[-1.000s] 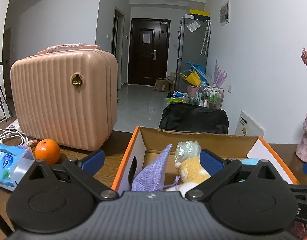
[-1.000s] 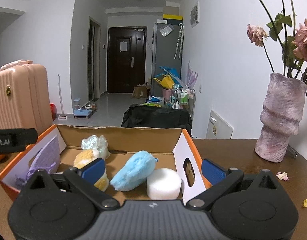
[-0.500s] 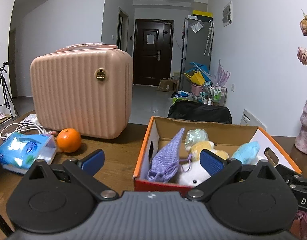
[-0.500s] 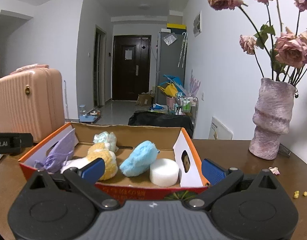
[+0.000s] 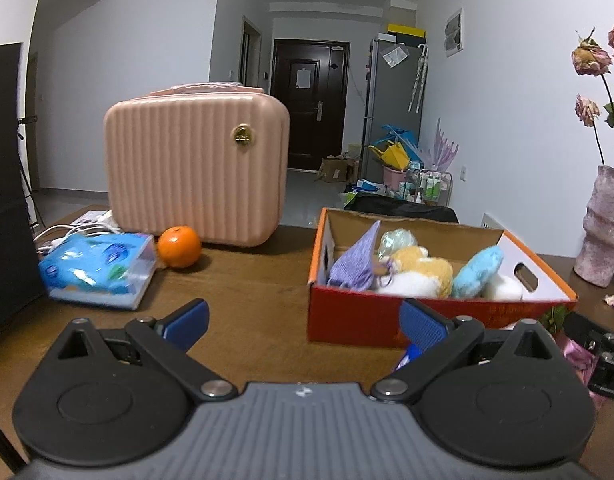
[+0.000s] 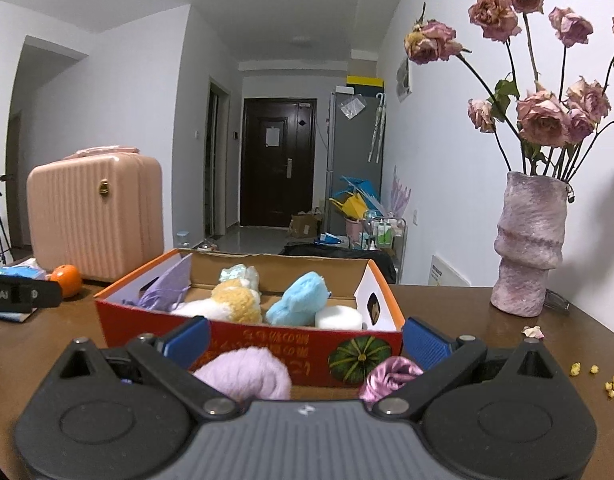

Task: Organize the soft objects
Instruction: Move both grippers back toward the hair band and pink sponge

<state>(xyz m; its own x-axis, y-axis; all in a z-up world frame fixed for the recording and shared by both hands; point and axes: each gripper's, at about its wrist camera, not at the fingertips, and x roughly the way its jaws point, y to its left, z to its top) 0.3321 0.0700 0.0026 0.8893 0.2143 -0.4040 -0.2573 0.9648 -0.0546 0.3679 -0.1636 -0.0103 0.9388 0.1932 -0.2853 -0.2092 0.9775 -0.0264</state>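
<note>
Two yarn balls (image 6: 243,372) — one box (image 6: 243,338)

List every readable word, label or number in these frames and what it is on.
"ot.AI": partial white lettering on the left gripper, cut off by the frame edge.
Yellow characters on the box front: upside down, unreadable.
Tissue pack print: blurred.
Notice on the door: too small.

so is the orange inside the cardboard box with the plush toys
No, the orange sits on the wooden table in front of the pink suitcase, well to the left of the cardboard box.
</note>
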